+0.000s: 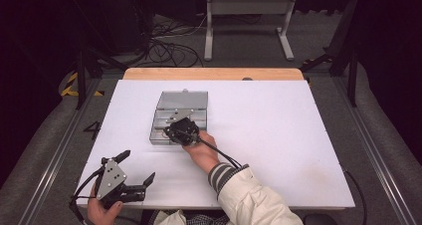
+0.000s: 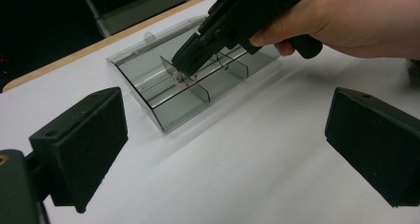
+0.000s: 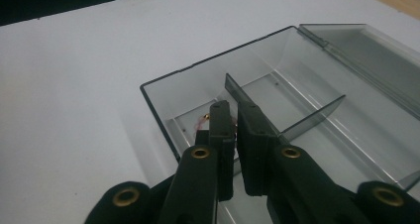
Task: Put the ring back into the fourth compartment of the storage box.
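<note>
The table [image 1: 298, 150] carries a white top surface, with a strip of bare wood exposed along its far edge. A translucent grey plastic compartment box [image 1: 176, 116] lies near the centre of the table, slightly left of the midline. Its lid [image 1: 183, 100] is folded open and lies flat behind the tray on the far side. Upright dividers [image 3: 257, 101] split the tray into several compartments.

The right gripper [image 1: 183, 131] is held in the person's right hand [image 1: 201, 153], which reaches forward from a cream sleeve with a striped cuff. The gripper tips down into the near left end of the box. In the right gripper view its fingers [image 3: 220, 130] stand almost closed, with only a narrow gap between them. They straddle the near end of a divider. A small pinkish-orange object [image 3: 204, 119] lies on the compartment floor just at the fingertips. Whether the fingers grip it cannot be told. The left gripper view shows the same small object [image 2: 181, 78] directly under the tip of the right gripper.

The left gripper [image 1: 137, 172] rests low at the near left corner of the table, well apart from the box. Its fingers [image 2: 81, 140] are spread wide and hold nothing. They point toward the box.
</note>
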`<state>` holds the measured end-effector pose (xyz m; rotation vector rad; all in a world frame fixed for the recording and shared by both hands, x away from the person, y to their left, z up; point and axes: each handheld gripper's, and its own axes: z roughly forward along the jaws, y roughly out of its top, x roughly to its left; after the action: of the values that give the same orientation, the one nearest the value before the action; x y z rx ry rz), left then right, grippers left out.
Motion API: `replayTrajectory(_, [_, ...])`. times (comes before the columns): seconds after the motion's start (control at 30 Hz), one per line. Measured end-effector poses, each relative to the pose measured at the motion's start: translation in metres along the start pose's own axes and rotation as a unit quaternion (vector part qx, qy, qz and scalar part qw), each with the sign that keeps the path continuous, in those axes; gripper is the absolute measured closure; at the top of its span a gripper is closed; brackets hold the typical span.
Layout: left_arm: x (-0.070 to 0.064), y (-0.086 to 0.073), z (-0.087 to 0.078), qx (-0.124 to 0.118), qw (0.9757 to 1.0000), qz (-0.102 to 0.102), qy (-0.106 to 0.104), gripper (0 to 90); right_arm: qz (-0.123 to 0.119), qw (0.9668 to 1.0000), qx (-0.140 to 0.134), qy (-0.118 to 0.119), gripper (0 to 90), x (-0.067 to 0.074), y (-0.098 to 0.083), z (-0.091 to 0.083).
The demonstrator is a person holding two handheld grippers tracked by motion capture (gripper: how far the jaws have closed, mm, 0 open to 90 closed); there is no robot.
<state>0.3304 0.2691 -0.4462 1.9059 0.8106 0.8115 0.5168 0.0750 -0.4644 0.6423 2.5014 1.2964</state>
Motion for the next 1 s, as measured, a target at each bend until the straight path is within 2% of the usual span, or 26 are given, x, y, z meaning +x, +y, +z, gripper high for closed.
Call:
replayTrajectory(0.07, [0.0,0.0,0.0,0.0,1.0,0.0,0.0,3.4,0.003,0.9999,0.003,0.01,77.6,0.0,0.0,0.001])
replayTrajectory(0.23, [0.0,0.0,0.0,0.0,1.0,0.0,0.0,3.4,0.009,0.9999,-0.001,0.014,68.4,-0.001,0.002,-0.004])
replayTrajectory(0.5, [-0.001,0.0,0.001,0.001,1.0,-0.002,-0.001,3.4,0.023,0.9994,-0.012,0.025,47.0,-0.007,0.01,-0.026])
replayTrajectory(0.67, [0.0,0.0,0.0,0.0,1.0,0.0,0.001,3.4,0.012,0.9995,-0.017,0.024,42.3,-0.006,0.016,-0.043])
replayTrajectory(1.0, [0.0,0.0,0.001,0.001,1.0,0.001,0.002,3.4,0.007,0.999,-0.036,0.026,31.5,-0.006,0.02,-0.071])
